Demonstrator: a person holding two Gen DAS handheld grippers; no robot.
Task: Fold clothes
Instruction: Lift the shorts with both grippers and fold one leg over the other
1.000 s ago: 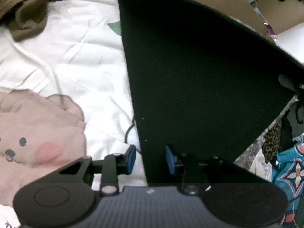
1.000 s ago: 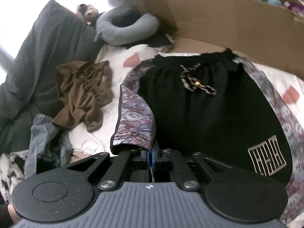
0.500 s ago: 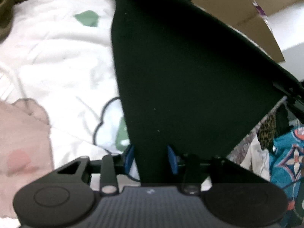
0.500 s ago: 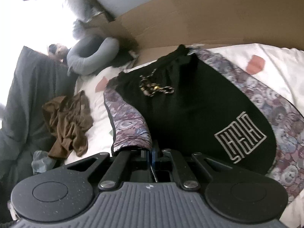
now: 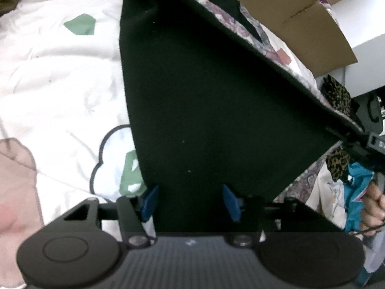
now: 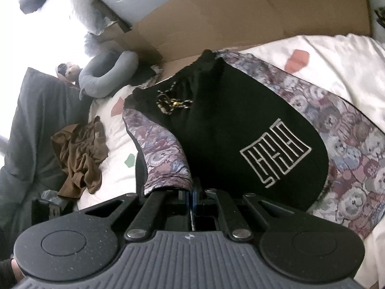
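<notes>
Black shorts (image 6: 240, 120) with patterned purple side panels, a drawstring and a white square logo lie on the bed sheet (image 6: 336, 60). My right gripper (image 6: 192, 192) is shut on the hem of one leg, which is lifted and folded over toward the waistband. In the left wrist view the black underside of that leg (image 5: 204, 96) stretches as a taut sheet. My left gripper (image 5: 190, 201) has its jaws opening. The black cloth runs between its blue pads (image 5: 150, 201), and neither pad pinches it. The right gripper (image 5: 370, 147) holds the far corner at the right edge.
A crumpled brown garment (image 6: 79, 159) lies left of the shorts, with a grey neck pillow (image 6: 108, 74) and a dark grey cushion (image 6: 36, 120) beyond. Cardboard (image 6: 240, 12) stands behind the bed. Colourful clothes (image 5: 356, 192) and a hand (image 5: 373, 204) sit at the right.
The left gripper's jaws have spread wider around the black cloth and it slid across the sheet. The right gripper has rolled and come lower with the hem still pinched.
</notes>
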